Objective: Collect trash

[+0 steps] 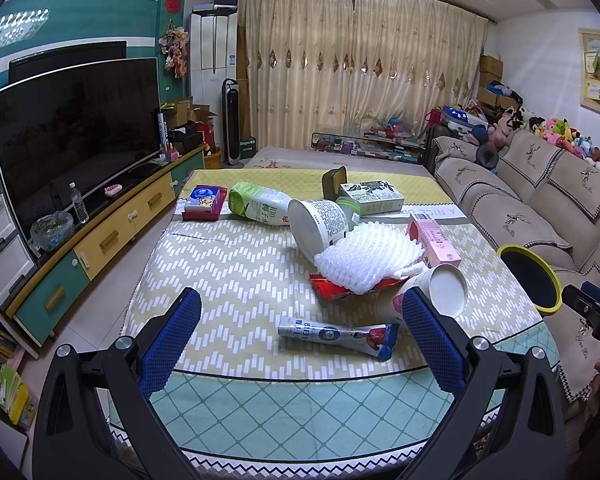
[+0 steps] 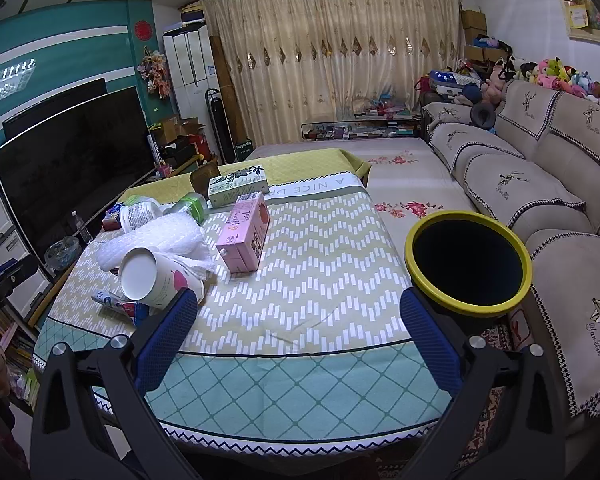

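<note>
Trash lies on the cloth-covered table [image 1: 236, 264]: a blue-white wrapper tube [image 1: 338, 335], a tipped paper cup [image 1: 440, 290], white foam netting [image 1: 366, 258], a red wrapper [image 1: 332, 288], a pink carton [image 1: 434, 242], a white tub [image 1: 320, 226], a green-white bottle [image 1: 256, 202] and a green box [image 1: 374, 196]. My left gripper [image 1: 302, 312] is open and empty, just short of the wrapper tube. My right gripper [image 2: 298, 312] is open and empty over bare cloth, with the cup [image 2: 156, 278] at its left and the yellow-rimmed black bin [image 2: 468, 264] at its right. The pink carton [image 2: 244, 232] lies ahead.
A red-blue tissue pack [image 1: 204, 202] and a brown basket [image 1: 334, 180] sit at the table's far end. A TV [image 1: 76, 136] on a low cabinet stands left. A sofa [image 2: 540, 200] with plush toys runs along the right, behind the bin.
</note>
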Demonstrator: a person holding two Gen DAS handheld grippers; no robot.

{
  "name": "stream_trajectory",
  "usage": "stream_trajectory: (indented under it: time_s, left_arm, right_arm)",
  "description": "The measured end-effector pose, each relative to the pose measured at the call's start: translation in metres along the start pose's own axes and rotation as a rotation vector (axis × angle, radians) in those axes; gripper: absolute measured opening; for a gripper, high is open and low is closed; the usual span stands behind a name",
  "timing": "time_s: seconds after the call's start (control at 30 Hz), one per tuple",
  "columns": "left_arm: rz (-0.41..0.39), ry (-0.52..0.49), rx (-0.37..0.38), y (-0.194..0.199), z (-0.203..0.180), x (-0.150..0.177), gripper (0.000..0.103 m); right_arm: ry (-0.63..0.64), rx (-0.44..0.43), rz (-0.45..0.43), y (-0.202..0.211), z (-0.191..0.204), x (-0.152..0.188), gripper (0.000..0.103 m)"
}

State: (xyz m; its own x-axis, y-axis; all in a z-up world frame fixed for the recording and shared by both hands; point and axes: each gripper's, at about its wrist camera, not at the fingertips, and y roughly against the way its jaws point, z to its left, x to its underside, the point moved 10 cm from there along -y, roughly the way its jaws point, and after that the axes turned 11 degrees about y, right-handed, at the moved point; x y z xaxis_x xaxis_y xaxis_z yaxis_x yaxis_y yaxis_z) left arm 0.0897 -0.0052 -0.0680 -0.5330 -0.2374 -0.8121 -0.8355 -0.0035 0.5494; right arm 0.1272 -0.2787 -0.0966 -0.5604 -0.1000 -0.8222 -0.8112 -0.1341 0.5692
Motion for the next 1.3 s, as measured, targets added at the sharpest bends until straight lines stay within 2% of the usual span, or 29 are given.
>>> stream_trajectory:
  time_s: [0.8, 0.97, 1.13, 1.3]
  left_arm:
    - [0.003, 0.032, -0.019, -0.006, 0.013, -0.004, 0.099]
    - [0.002, 0.054, -0.041, -0.010, 0.026, -0.005, 0.099]
    - [0.004, 0.064, -0.054, -0.014, 0.033, -0.005, 0.099]
    - [0.010, 0.071, -0.061, -0.018, 0.039, -0.005, 0.099]
  right_arm:
    - [0.010, -0.037, 0.031, -0.017, 0.011, 0.006, 0.097]
    - [0.040, -0.096, 0.052, -0.027, 0.035, 0.003, 0.097]
    - [0.093, -0.198, 0.060, -0.043, 0.080, -0.002, 0.097]
    - [0.146, -0.251, 0.063, -0.062, 0.119, -0.006, 0.097]
